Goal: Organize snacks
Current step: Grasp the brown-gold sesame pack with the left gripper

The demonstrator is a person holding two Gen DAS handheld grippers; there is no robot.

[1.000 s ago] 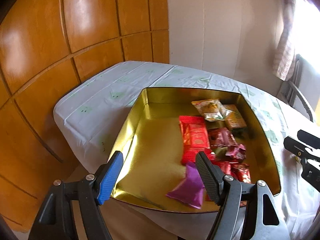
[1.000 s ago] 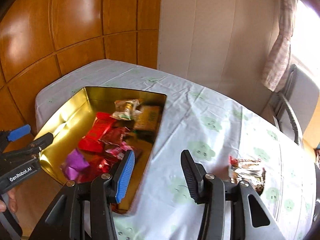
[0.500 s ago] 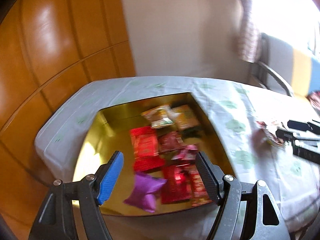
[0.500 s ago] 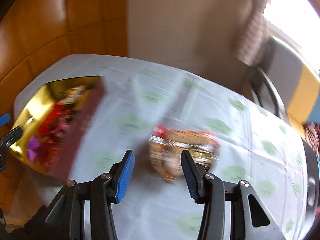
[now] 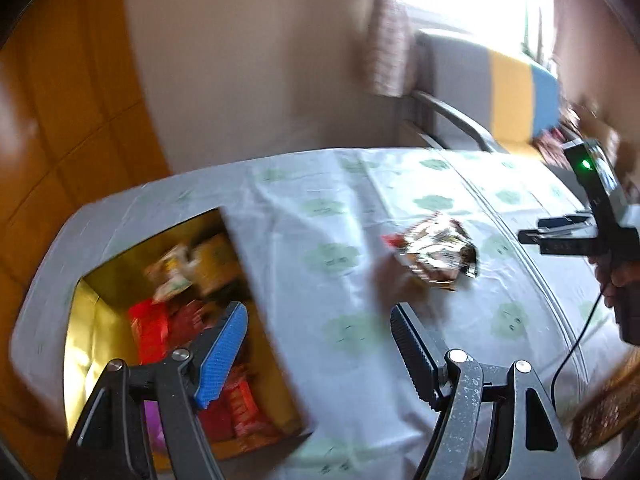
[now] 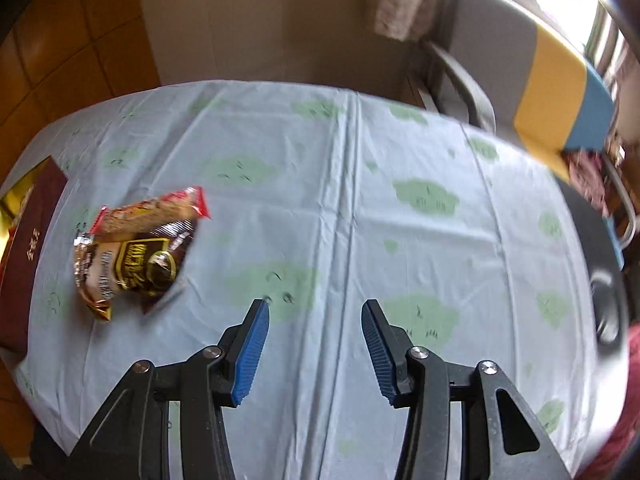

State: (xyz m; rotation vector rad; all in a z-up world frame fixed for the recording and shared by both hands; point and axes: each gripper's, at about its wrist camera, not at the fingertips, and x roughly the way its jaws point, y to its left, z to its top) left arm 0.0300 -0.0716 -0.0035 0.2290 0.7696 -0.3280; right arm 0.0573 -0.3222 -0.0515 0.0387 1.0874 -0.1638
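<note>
Both cameras have swung right since the earlier frames; gold tin [image 5: 92, 344] slid from centre to 8 o'clock.

Left wrist view: left gripper [image 5: 318, 330] jaws apart, nothing between them, over tablecloth [image 5: 332, 216]. Tin at 8 o'clock holds blurred red and purple snacks. Loose snack packs [image 5: 436, 254] lie on the cloth at 1 o'clock. Right gripper [image 5: 532, 232] at 3 o'clock, held by a hand [image 5: 616, 280].

Right wrist view: right gripper [image 6: 316, 320] jaws apart, empty, above bare cloth. Snack packs [image 6: 136, 252] at 10 o'clock, beside the tin's maroon wall [image 6: 28, 256].

Daylit from blown-out window [image 5: 472, 0] at upper right; motion-blurred throughout; strongly fisheye-bent, vignetted at corners.
</note>
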